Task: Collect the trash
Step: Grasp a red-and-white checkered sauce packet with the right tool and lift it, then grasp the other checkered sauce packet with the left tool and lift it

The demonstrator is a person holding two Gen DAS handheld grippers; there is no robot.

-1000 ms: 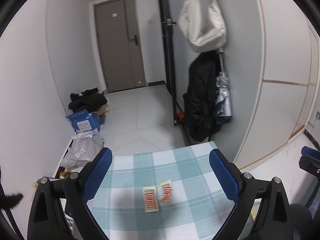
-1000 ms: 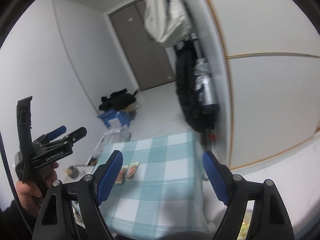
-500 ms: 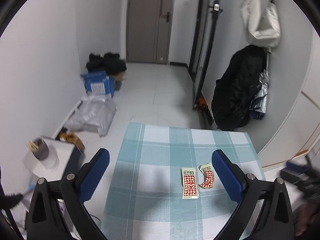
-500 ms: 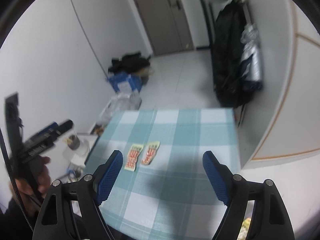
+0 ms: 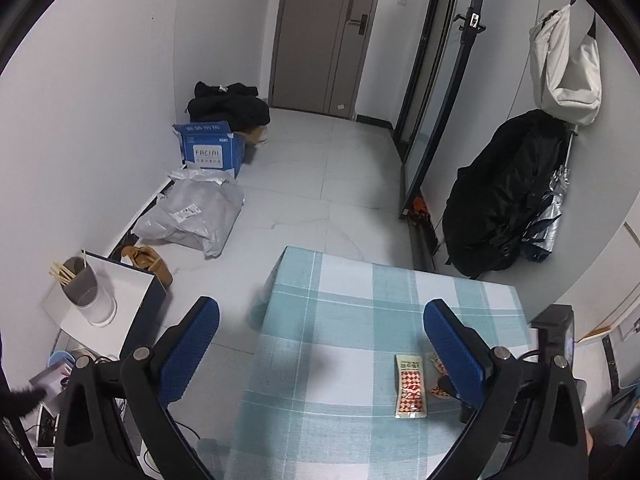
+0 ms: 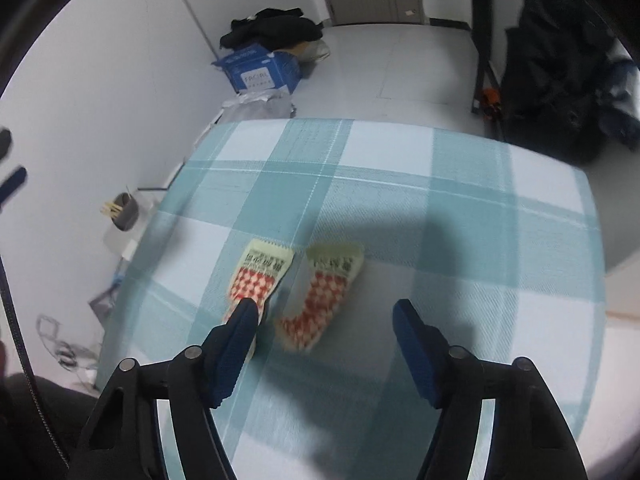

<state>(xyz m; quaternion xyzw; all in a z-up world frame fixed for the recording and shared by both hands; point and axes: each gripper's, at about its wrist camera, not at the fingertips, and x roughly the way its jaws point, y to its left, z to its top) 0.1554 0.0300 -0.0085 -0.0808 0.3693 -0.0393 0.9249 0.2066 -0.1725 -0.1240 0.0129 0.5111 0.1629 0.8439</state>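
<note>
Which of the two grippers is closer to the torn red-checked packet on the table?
The right gripper: its open fingers sit low, right over the torn packet. The left gripper is open too, higher and off to the packet's left.

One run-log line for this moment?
right gripper: open, low over two sauce packets | left gripper: open, empty, aside | packets flat on checked tablecloth

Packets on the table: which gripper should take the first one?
Right. The right gripper is open and low over the packets, one of them between its jaws. The left gripper is open too, but high and off to the side.
</note>
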